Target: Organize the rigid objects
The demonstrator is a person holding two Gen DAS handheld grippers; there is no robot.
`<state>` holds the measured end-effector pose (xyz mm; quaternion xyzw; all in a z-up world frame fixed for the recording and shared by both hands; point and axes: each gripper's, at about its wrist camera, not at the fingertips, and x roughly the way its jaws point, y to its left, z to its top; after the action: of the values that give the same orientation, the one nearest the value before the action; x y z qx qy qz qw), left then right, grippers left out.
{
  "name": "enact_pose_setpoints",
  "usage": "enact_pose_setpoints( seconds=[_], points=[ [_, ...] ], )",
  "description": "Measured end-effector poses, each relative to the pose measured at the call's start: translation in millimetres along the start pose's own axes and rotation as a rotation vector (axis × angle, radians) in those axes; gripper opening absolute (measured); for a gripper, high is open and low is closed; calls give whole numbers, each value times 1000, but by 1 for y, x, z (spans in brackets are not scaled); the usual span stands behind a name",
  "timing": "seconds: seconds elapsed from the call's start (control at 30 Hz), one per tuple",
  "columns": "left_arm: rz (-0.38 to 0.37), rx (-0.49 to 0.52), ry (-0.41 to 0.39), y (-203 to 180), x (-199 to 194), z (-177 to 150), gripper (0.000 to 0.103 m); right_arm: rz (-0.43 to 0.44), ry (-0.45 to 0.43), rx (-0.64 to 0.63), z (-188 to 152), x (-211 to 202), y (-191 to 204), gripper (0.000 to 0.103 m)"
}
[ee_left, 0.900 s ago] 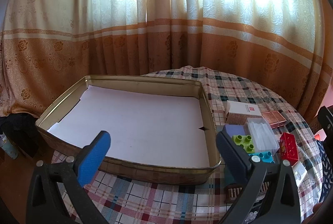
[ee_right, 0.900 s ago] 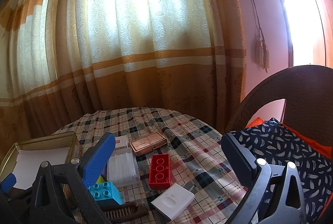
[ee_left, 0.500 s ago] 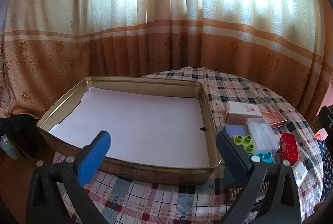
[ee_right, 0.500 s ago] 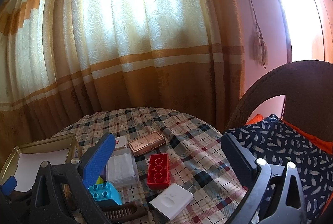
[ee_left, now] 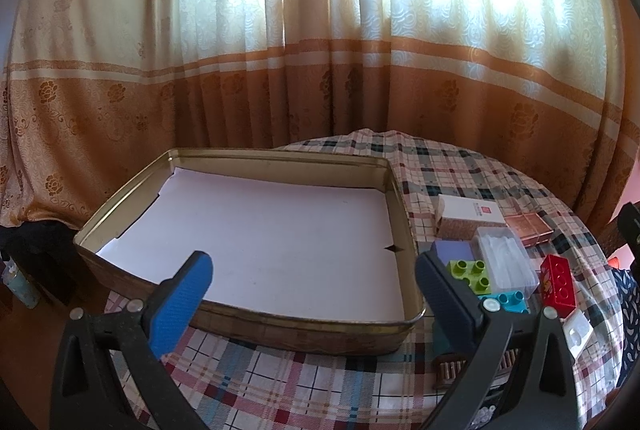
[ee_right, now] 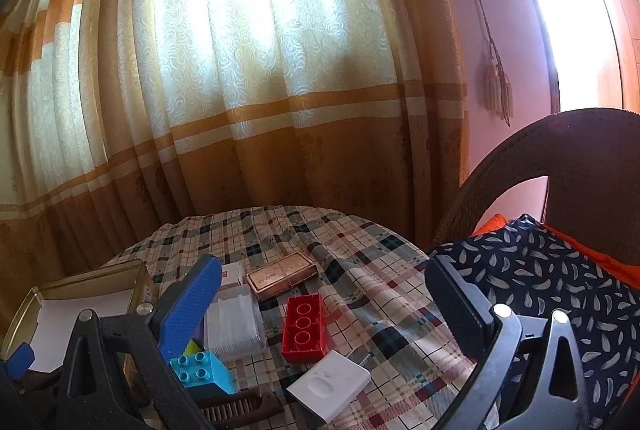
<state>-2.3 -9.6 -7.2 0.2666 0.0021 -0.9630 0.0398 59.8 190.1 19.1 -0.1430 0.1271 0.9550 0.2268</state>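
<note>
On the round table (ee_left: 304, 386), under its plaid cloth, we see a large shallow tin (ee_left: 256, 326) lined with white paper, sitting on the left side near the curtain (ee_left: 320, 70). To the right of the tin lies a cluster of small rigid things. Farthest back are a white box (ee_left: 468, 212) and a copper-coloured case (ee_right: 282, 275); nearer us are a clear plastic box (ee_right: 234, 326) and a red brick (ee_right: 303, 326) just beside it. Closer still we find a green brick (ee_left: 472, 272), a blue brick (ee_right: 202, 376), a white flat adapter (ee_right: 330, 384) and a brown comb (ee_right: 236, 406). Beyond the table's right edge stands a wicker chair (ee_right: 580, 166) with a patterned cushion (ee_right: 560, 282). Our left tongs (ee_left: 314, 288) hang spread wide over the tin's near rim, holding nothing. Our right tongs (ee_right: 324, 304) are likewise spread wide above the cluster, empty, with the red brick between their fingers in that view.
</note>
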Motion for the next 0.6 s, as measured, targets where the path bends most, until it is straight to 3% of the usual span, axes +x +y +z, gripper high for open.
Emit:
enact_pose_setpoints(
  seconds=[0.43, 0.6],
  points=[
    [-2, 0, 1, 2, -1, 0, 102, 20, -23, -5, -2, -5, 0, 102],
    [-9, -6, 7, 2, -1, 0, 102, 69, -31, 3, -2, -11, -3, 102]
  ],
)
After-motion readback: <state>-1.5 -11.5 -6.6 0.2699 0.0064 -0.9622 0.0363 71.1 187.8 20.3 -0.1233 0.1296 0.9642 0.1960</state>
